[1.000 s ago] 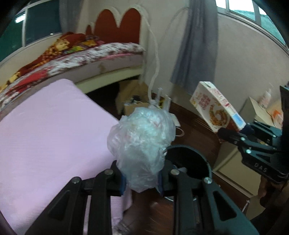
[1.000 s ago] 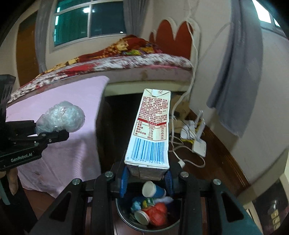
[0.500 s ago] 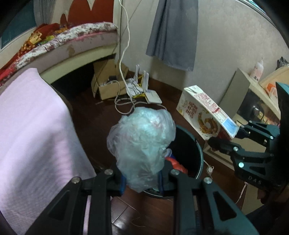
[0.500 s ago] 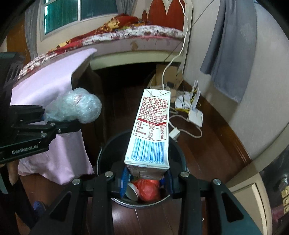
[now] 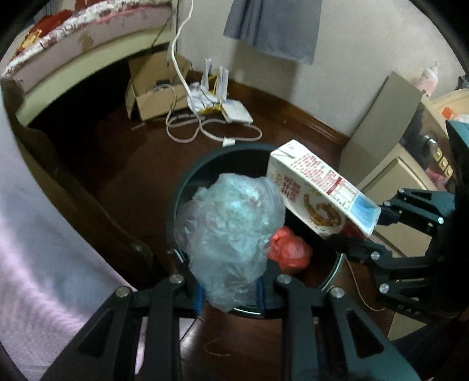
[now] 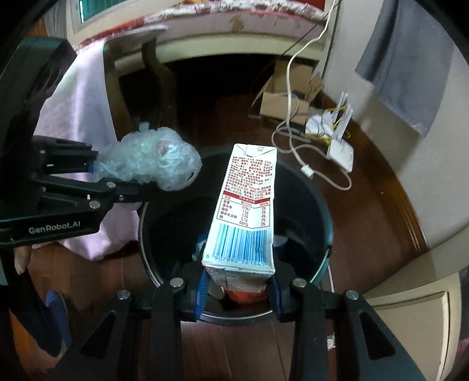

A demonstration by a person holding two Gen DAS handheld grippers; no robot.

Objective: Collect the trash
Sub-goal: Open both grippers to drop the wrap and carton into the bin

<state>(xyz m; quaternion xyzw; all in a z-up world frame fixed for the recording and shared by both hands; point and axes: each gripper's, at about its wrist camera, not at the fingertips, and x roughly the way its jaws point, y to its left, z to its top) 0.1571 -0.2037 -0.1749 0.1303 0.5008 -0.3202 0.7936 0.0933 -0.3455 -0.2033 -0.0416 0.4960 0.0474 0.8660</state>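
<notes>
Trash bin [image 5: 187, 187], dark and round, standing on brown wooden floor [image 5: 111, 164] beside a pink-draped desk [image 5: 35, 240], with both pieces of trash held above its mouth

Crumpled clear plastic bag [image 5: 231, 234] pinched between the blue-padded fingers of the left hand-held gripper [image 5: 230, 296], jaws closed narrow on the bag's lower end, bulk of the bag ballooning up over the bin's near rim. Same bag [image 6: 152, 158] seen from the right wrist view at the bin's left edge, clamped in the left hand-held gripper [image 6: 96, 173], labelled GenRobot.AI on its side

White carton [image 6: 246, 208] with red print and a blue barcode gripped at its base by the right hand-held gripper [image 6: 237, 290], jaws set wide enough for the carton's width, box lying forward along the fingers across the bin [image 6: 319, 211] opening. From the left wrist view, carton [image 5: 319, 190] tilted, top end pointing toward the bin's centre, held at its lower end by the right hand-held gripper [image 5: 378, 231]

Inside the bin, a red crumpled bag [image 5: 290, 249] just beside the clear bag; other contents too dark to make out

Beyond the bin, an open cardboard box [image 5: 152, 93], a white cable [image 5: 187, 129] looped on the floor and a white router [image 5: 234, 111] near the wall; grey curtain [image 5: 272, 26] hanging above; bed [image 5: 88, 47] with a floral cover at the back
</notes>
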